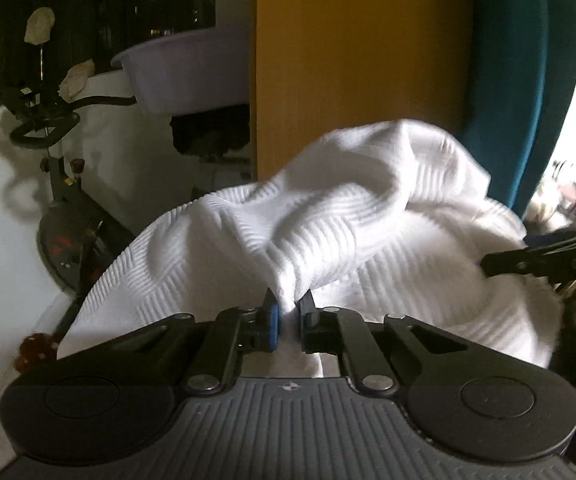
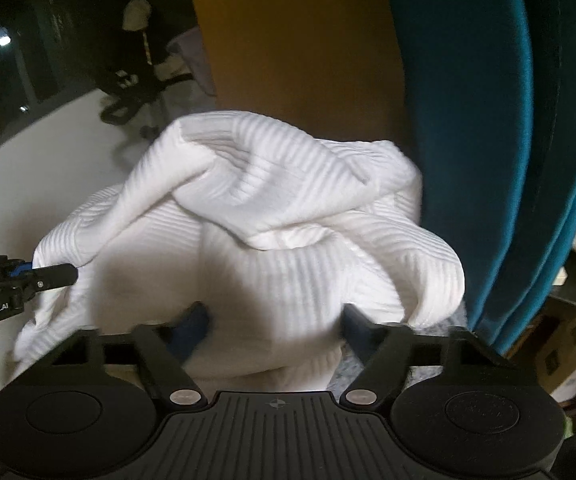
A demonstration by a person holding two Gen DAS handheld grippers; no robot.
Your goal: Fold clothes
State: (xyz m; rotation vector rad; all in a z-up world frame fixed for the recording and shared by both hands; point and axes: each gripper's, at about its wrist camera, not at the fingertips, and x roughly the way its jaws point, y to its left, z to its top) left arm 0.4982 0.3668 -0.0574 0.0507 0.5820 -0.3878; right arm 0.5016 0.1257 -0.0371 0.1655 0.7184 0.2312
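Note:
A white ribbed garment (image 1: 368, 208) lies bunched on a white surface. My left gripper (image 1: 288, 312) is shut on a pinched fold of it at the near edge. In the right wrist view the left gripper (image 2: 53, 274) grips the garment (image 2: 271, 208) at its left side. My right gripper (image 2: 275, 324) has its jaws partly apart, with a thick bunch of the cloth between the blurred fingers (image 2: 193, 322). I cannot tell whether the pads press on it. In the left wrist view the right gripper (image 1: 528, 262) reaches into the cloth from the right.
Behind the garment stand a wooden panel (image 1: 348, 60) and a teal curtain (image 1: 528, 80). An exercise bike (image 1: 59, 184) and a lilac basin (image 1: 183, 68) are at the back left. Bags (image 2: 568, 352) sit on the floor at the far right.

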